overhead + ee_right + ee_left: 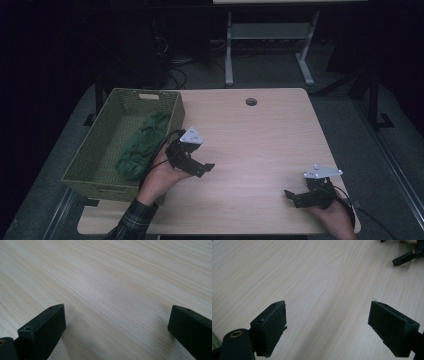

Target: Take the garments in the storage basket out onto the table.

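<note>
A green woven basket (95,150) stands on the left side of the wooden table (260,140). Inside it lies a crumpled green cloth (140,145). My left gripper (202,167) hovers just right of the basket, over bare wood, with its jaws wide apart and nothing between them. In the left gripper view its fingers (270,326) frame plain table, and the right gripper (405,257) shows far off at the top right. My right gripper (295,197) rests near the front right of the table, open and empty. Its fingers (45,328) also frame bare wood.
A round cable hole (251,101) sits near the table's far edge. Behind the table stand a white desk frame (270,40) and cables on the dark floor. The table's front edge lies close to both hands.
</note>
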Available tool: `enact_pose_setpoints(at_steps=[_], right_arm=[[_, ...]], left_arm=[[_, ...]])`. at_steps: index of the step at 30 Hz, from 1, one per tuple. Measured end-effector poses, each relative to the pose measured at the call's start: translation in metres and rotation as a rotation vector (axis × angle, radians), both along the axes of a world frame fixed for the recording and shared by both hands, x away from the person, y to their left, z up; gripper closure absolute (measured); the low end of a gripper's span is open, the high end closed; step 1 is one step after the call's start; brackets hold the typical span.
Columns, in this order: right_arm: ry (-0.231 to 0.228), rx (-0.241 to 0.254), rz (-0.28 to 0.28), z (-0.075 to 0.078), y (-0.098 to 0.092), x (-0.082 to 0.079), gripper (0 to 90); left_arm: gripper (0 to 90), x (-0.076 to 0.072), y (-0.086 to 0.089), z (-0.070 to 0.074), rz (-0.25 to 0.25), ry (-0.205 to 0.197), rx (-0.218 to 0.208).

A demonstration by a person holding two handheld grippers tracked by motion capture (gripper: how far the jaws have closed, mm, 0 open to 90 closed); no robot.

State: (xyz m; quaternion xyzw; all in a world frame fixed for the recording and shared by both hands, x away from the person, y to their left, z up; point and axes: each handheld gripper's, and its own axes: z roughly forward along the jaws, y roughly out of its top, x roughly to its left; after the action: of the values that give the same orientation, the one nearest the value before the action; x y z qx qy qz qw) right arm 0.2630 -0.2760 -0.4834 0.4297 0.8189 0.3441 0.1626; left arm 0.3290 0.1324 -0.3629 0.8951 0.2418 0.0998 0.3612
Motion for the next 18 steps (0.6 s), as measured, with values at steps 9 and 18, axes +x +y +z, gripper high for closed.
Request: enact_pose_setpoints(at_steps=[9,18], right_arm=[[0.000,0.000,0.000,0.000,0.000,0.000,0.9],[0.000,0.000,0.000,0.000,0.000,0.000,0.9]], left_arm=[[15.5,0.011,0.022,0.015,0.014,-0.021,-0.034],[19.3,0.015,0.040,0.027,0.035,-0.028,-0.052]])
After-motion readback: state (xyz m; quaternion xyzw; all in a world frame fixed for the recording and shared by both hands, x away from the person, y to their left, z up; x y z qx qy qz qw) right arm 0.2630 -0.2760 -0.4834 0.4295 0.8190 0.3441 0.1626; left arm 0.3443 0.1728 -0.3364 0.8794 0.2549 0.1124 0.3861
